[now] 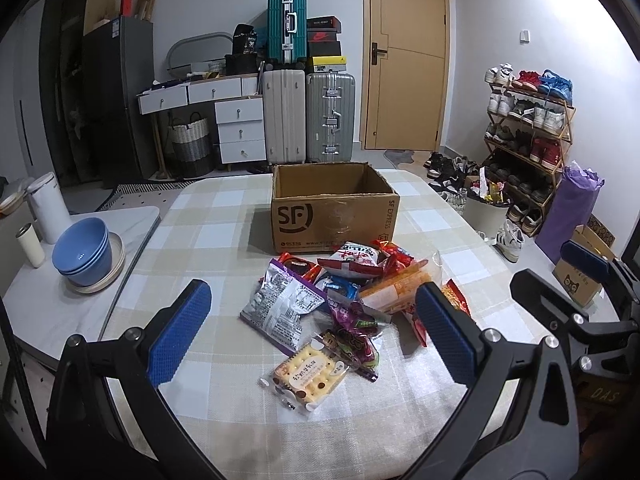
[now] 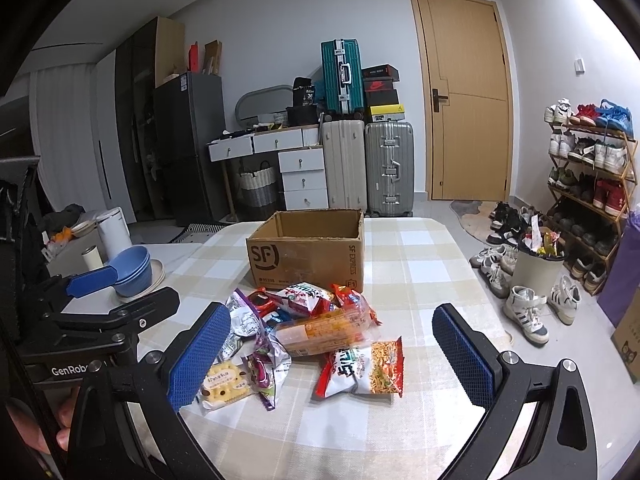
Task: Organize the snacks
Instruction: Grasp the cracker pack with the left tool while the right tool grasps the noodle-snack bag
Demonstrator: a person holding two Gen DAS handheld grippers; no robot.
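Note:
An open cardboard box point(image 1: 334, 210) marked SF stands on the checked tablecloth point(image 1: 224, 224); it also shows in the right wrist view point(image 2: 306, 254). A pile of snack packets point(image 1: 344, 292) lies in front of it. Nearest me is a clear cracker pack point(image 1: 306, 374), with a silver-purple bag point(image 1: 282, 310) to its left. In the right wrist view an orange bread pack point(image 2: 324, 330) and a noodle packet point(image 2: 362, 366) lie between the fingers. My left gripper point(image 1: 312, 320) is open above the pile, empty. My right gripper point(image 2: 330, 340) is open, empty.
Stacked blue bowls point(image 1: 82, 252) on a plate, a white kettle point(image 1: 48, 208) and a small cup point(image 1: 30, 246) stand on a side surface at left. The table's right edge drops to the floor with shoes point(image 2: 524, 312) and a bin point(image 2: 536, 268).

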